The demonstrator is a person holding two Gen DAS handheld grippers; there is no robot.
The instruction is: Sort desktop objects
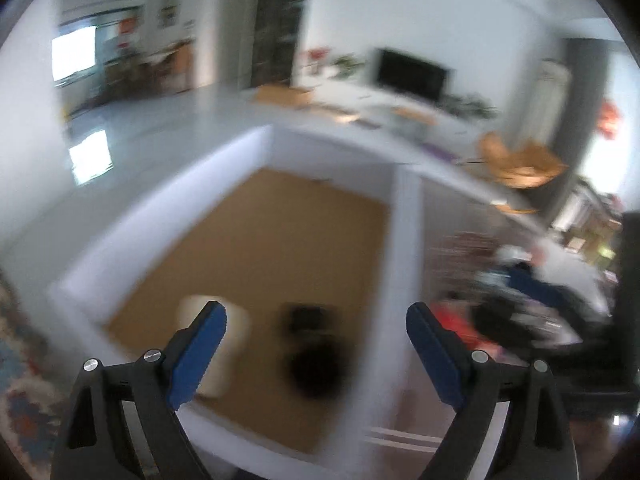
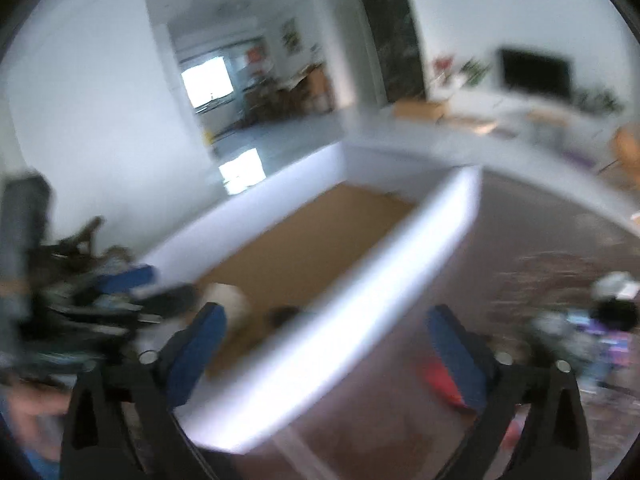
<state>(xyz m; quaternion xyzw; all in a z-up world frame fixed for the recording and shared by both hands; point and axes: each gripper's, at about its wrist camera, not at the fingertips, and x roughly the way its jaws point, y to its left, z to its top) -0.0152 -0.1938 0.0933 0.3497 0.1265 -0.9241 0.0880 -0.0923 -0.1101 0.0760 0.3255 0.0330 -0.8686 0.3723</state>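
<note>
Both the left gripper (image 1: 316,320) and right gripper (image 2: 326,322) gaped empty; a cream object (image 1: 236,320) and a black one (image 1: 310,354) already lay in the white-walled box (image 1: 404,240); blurred clutter (image 2: 580,320) to the right looked unsorted.

White box wall (image 2: 340,320) under right tool (image 2: 326,332)

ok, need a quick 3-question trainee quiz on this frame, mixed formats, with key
1. True or false: the left gripper is clamped on the cream object.
2. Multiple choice: the white box has a floor that is A) brown, B) green, C) mirrored.
3. Fill in: between the right gripper fingers, the thing in view is the box's white ____.

Key:
1. False. Its jaws stand wide apart with nothing between the pads; the cream object and a dark object lie on the box floor below.
2. A.
3. Wall (rim); this gripper is also open and empty.
</note>
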